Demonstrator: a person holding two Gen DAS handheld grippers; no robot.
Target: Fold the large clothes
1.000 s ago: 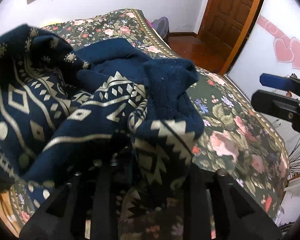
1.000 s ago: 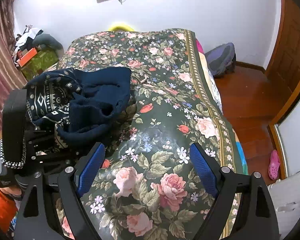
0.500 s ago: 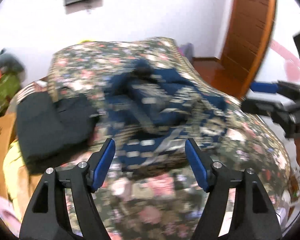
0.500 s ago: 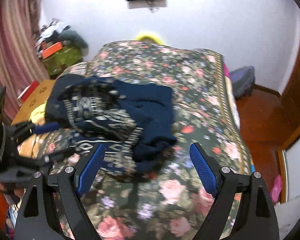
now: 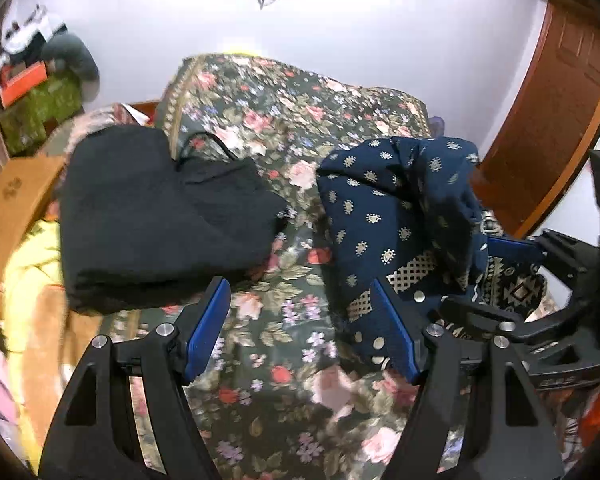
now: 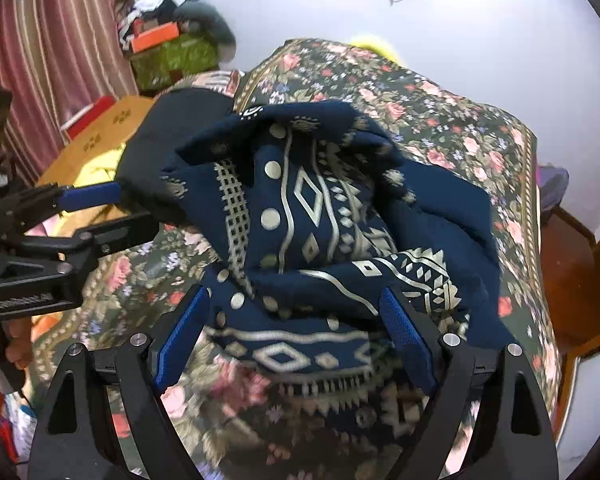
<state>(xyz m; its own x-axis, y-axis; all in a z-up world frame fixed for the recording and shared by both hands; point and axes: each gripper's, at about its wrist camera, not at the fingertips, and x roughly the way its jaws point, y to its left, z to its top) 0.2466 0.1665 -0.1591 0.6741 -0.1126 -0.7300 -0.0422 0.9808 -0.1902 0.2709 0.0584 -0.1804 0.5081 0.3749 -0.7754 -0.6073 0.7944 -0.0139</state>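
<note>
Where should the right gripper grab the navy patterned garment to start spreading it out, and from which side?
Probably the patterned hem edge of the navy garment, nearest the open right gripper. Come from above at the near side: that edge lies flat on the floral bedspread, while the rest is bunched in folds.

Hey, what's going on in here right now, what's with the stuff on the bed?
A person is working with a hand-held gripper in each hand over a floral bedspread. A navy patterned garment lies crumpled in a heap on it, not yet folded. The left gripper has just opened and holds nothing. The right gripper is open too, poised at the heap's near edge without gripping it. A black folded garment sits off to the side.
</note>
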